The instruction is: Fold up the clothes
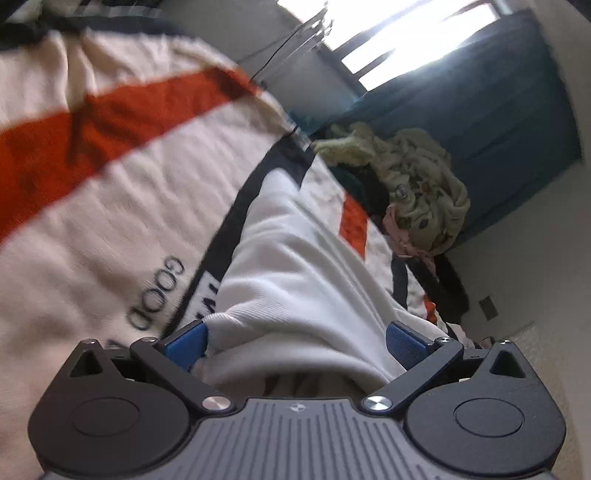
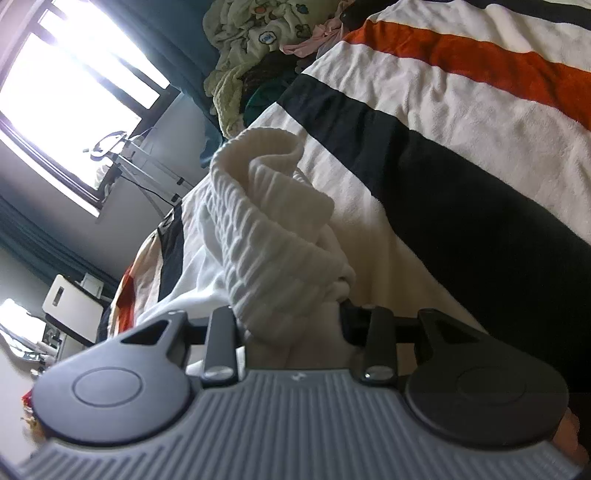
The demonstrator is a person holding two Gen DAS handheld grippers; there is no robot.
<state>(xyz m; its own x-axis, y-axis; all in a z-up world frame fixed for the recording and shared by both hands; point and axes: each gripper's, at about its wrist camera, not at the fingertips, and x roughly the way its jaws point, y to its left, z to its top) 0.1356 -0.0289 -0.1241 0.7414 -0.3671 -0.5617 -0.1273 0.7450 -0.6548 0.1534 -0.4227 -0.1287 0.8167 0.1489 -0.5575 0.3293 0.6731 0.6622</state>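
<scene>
A white garment [image 1: 295, 258] lies along a cream blanket [image 1: 92, 221] with orange and black stripes. My left gripper [image 1: 295, 345] is open, its blue pads [image 1: 186, 345] wide apart, and a fold of the white cloth runs between them. In the right wrist view the garment's ribbed band [image 2: 266, 240] curls up off the blanket [image 2: 461, 122]. My right gripper [image 2: 295, 325] is shut on a thick bunch of that band, and the cloth hides its fingertips.
A pile of loose clothes [image 1: 417, 184] [image 2: 258, 33] sits at the bed's far end, before a blue curtain [image 1: 498, 110]. A bright window [image 2: 66, 85], a wire stand [image 2: 140, 158] and a white box-like unit [image 2: 74, 306] are beyond the bed. A hand [image 2: 569, 424] shows at lower right.
</scene>
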